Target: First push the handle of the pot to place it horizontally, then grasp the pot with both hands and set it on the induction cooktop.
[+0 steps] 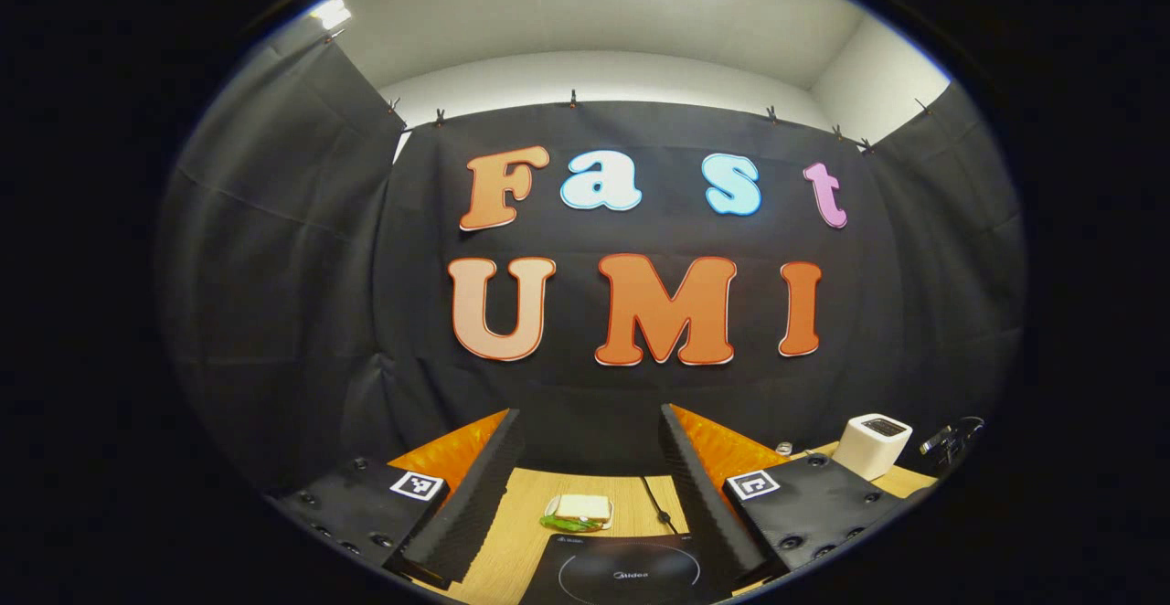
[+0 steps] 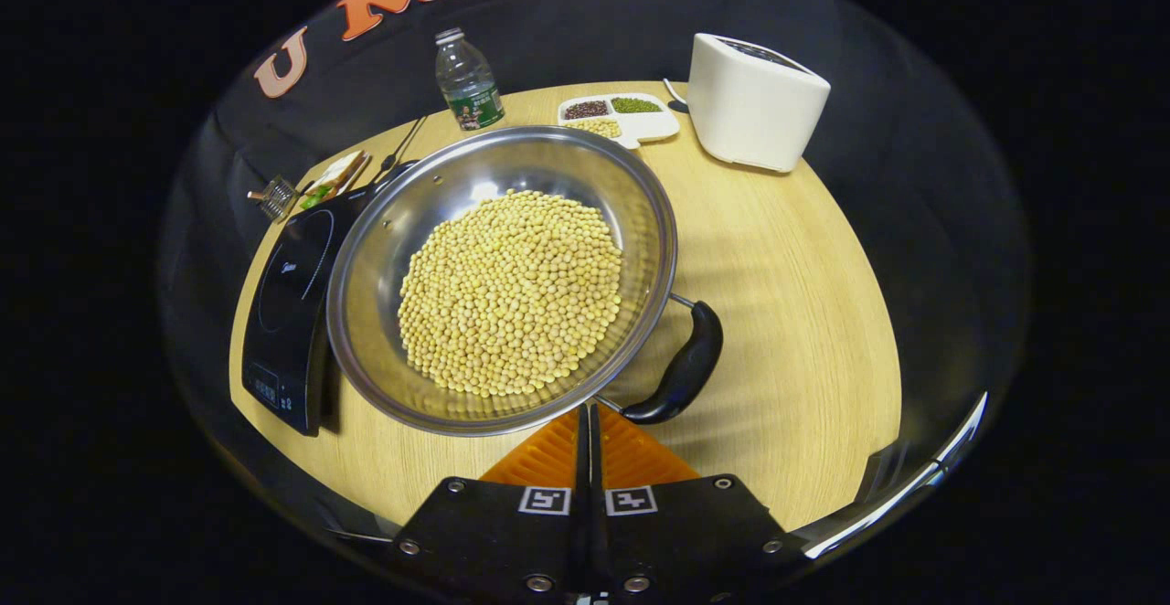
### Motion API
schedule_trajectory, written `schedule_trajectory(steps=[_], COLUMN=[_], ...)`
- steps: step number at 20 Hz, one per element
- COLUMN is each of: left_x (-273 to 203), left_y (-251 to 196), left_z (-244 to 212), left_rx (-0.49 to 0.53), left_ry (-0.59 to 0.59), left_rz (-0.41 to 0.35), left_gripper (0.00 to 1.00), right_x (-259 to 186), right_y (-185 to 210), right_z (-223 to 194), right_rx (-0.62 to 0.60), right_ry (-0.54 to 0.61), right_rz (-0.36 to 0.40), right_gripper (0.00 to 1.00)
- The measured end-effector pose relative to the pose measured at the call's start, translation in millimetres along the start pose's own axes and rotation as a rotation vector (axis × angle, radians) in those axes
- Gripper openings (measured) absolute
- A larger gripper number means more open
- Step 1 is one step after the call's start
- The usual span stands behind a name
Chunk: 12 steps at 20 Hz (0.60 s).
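Observation:
A steel pot (image 2: pixel 475 166) filled with yellow soybeans (image 2: pixel 512 290) stands on the wooden table in the right gripper view. Its black handle (image 2: pixel 684 367) sticks out at the pot's lower right, angled toward me. My right gripper (image 2: pixel 588 418) is shut with nothing between its fingers, its tips just short of the pot's near rim, left of the handle's end. The black induction cooktop (image 2: pixel 288 303) lies to the left of the pot, touching or nearly touching it. My left gripper (image 1: pixel 590 413) is open and held level above the cooktop (image 1: pixel 622 573), facing the booth wall.
Behind the pot stand a plastic bottle (image 2: pixel 468 79), a divided dish of beans (image 2: pixel 622 116) and a white appliance (image 2: pixel 754 98). A small wrapped item (image 2: pixel 334 175) and a metal clip (image 2: pixel 274 196) lie beyond the cooktop. Bare table (image 2: pixel 795 313) spreads right of the handle.

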<state>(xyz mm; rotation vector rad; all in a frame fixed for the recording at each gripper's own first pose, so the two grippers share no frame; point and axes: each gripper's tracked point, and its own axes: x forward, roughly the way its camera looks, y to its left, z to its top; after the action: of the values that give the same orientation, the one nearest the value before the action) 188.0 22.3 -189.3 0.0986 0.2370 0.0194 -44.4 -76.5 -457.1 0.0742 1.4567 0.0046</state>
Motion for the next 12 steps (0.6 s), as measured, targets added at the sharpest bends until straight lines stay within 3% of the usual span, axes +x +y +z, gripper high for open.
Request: schedule_trajectory(steps=[6, 12], left_x=[6, 10], left_y=[-19, -28], left_z=[-32, -53], left_rx=[0.006, 0.019], left_ry=[0.067, 0.107], left_rz=[-0.031, -0.047], left_gripper=[0.96, 0.97], right_x=[8, 23], right_y=[-23, -43], right_z=[24, 47], right_rx=[-0.004, 0.036], right_ry=[-0.033, -0.046], right_rz=[-0.088, -0.130], right_gripper=[0.00, 0.00])
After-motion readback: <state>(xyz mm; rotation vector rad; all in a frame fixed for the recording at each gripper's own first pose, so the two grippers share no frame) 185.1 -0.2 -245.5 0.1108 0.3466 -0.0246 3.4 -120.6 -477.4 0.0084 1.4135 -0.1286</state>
